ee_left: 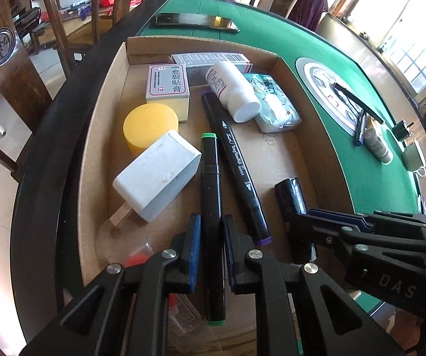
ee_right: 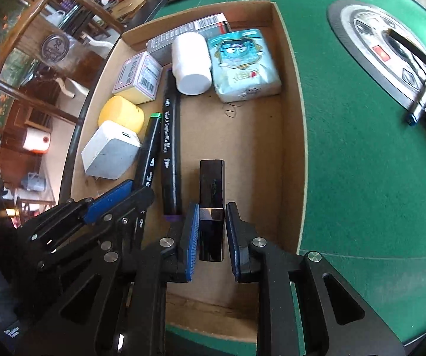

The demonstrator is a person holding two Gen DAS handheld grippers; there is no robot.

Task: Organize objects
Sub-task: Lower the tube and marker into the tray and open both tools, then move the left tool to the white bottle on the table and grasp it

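Two grippers work over my cardboard tray. My left gripper pinches the green-capped marker; my right gripper pinches the black lipstick tube. The purple-capped marker lies between them; the white charger crowds the left side.

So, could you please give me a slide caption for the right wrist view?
Right tool shut on a black lipstick tube over the cardboard tray, beside two markers.
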